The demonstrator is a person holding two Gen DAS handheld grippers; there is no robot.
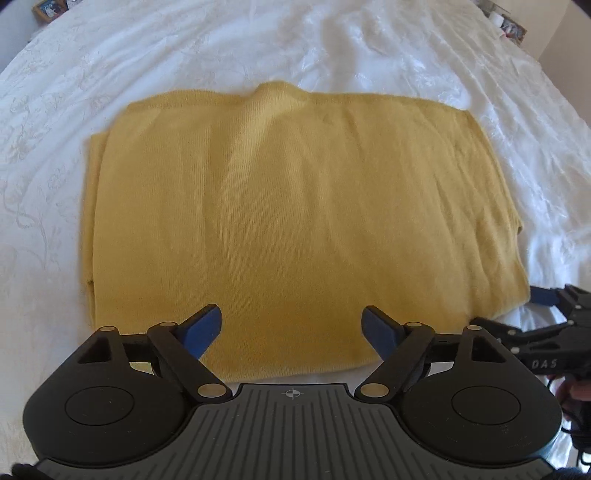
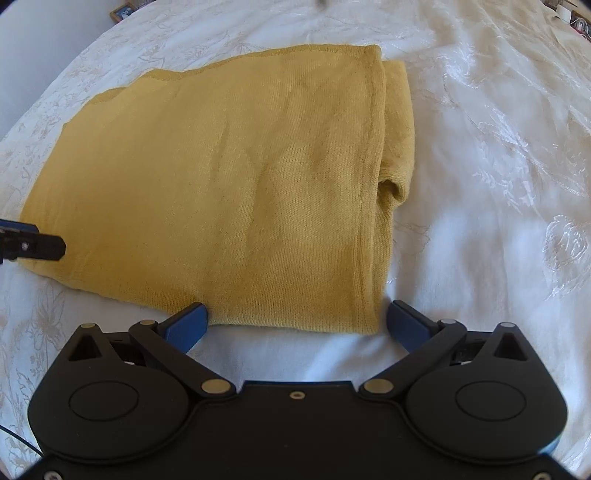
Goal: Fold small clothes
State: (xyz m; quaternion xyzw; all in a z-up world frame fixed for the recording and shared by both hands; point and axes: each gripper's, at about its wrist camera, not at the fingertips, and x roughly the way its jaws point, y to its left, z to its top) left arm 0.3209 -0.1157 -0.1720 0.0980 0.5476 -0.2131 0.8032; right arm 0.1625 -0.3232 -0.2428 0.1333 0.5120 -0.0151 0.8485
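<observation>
At the far left of the bed a small framed picture (image 1: 48, 9) sits beyond the edge of the white embossed bedspread (image 1: 74, 92), well apart from the work; coming in from there, the yellow knit garment (image 1: 288, 206) lies flat in the middle of the bed, folded into a thick rectangle, its left side showing stacked layers and a small bump of fabric at the far edge; over its near left portion hangs the left gripper (image 1: 291, 328), its blue pads (image 1: 201, 330) spread wide above the cloth with nothing pinched between them, so the tongs are open and empty; moving right, the right gripper (image 2: 297, 321) sits at the near right corner of the garment, its jaws as wide as they seem to go, straddling that corner without pressing on it, one pad just beside the near hem and the other out on the bare bedspread; on the right side of the bundle a tucked-in fold, perhaps a sleeve, bulges loosely past the top layer. I judge the knit to be light, soft and limp, with enough grip in its texture not to slide in the pads, though the layers could slip apart if only the top one is caught; the sensible hold looks to be the two near corners, taking the whole thickness at the hem, so the fold carries over evenly.
</observation>
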